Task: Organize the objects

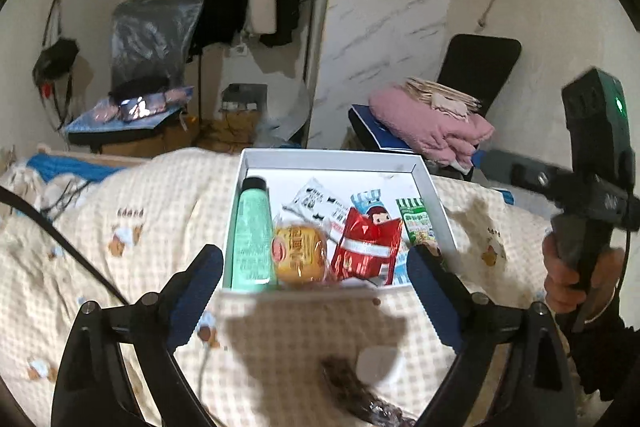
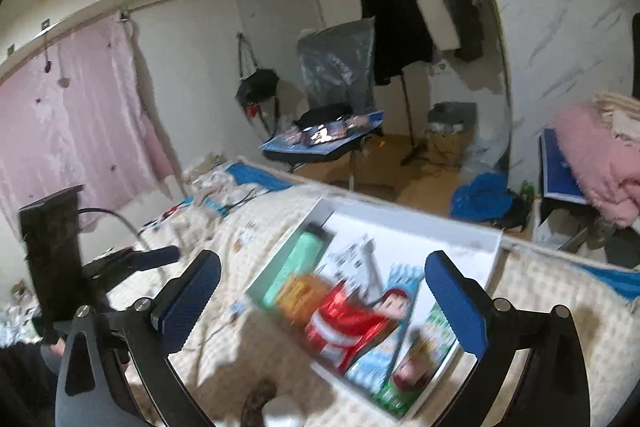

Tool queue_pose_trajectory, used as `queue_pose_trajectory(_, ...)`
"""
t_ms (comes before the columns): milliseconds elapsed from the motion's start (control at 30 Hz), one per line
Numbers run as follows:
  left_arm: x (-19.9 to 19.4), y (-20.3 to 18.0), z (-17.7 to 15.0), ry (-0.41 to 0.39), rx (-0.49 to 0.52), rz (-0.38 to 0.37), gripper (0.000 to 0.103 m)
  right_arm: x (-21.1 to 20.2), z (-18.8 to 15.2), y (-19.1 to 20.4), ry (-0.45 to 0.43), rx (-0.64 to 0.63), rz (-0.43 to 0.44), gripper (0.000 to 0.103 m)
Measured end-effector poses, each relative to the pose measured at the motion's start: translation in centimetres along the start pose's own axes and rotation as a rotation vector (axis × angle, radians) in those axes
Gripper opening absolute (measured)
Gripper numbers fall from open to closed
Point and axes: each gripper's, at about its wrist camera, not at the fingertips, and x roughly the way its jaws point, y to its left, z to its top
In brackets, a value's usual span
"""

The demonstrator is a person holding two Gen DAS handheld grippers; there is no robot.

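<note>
The bed point(image 1: 120, 247) is lying under everything, with its checked cover of little bears. The white box point(image 1: 340, 163) is sitting on the bed, right in front of both tongs.

Inside the box, the things are lying side by side in a row. The green tube point(image 1: 252, 235) is lying along the left wall. Next to it the round yellow cake point(image 1: 300, 253) is resting at the near edge. The red packet point(image 1: 366, 247) is lying beside the cake, partly on top of a blue packet point(image 1: 366, 199). The green packet point(image 1: 416, 225) is lying by the right wall. A white paper packet point(image 1: 316, 203) is lying behind the cake.

So I think most of the tidying is done, since these things are already sitting in the box.

Some things are still waiting outside. A dark brown thing point(image 1: 352, 387) and a small white thing point(image 1: 378, 365) are lying on the bed cover, just in front of the box. They are blurry, so I cannot say what they are. They may still need to go in.

The left tongs point(image 1: 316, 283) are standing wide apart and holding nothing. The right tongs point(image 2: 324, 299) are also standing wide apart and holding nothing. A hand point(image 1: 572, 275) is gripping the handle of the right tongs.
</note>
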Motion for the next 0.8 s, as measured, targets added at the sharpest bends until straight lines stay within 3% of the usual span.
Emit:
queue_pose_trajectory(167,-0.9,0.5,-1.1,-0.015,-0.051,0.007,0.095,-0.2,-1.8,1.4,0.041,-0.049,0.04,0.102)
queue_pose_trajectory(300,-0.9,0.2,-1.9,-0.007,-0.027,-0.005,0.095,-0.1,-3.5,2.0,0.077,-0.077,0.055,0.102)
queue_pose_trajectory(467,-0.8,-1.0,-3.3,0.022,0.017,-0.034,0.095,0.4,-5.9,1.9,0.137,-0.059,0.085,0.102)
queue_pose_trajectory(600,0.0,-1.9,-4.5,0.073,0.049,-0.051,0.095,0.5,-7.1,1.4,0.153,-0.058,0.036,0.102)
queue_pose_trajectory(800,0.8,-1.7,-6.4,0.103,0.036,-0.086,0.095,0.6,-9.1,0.3,0.178,0.019,0.09,0.102)
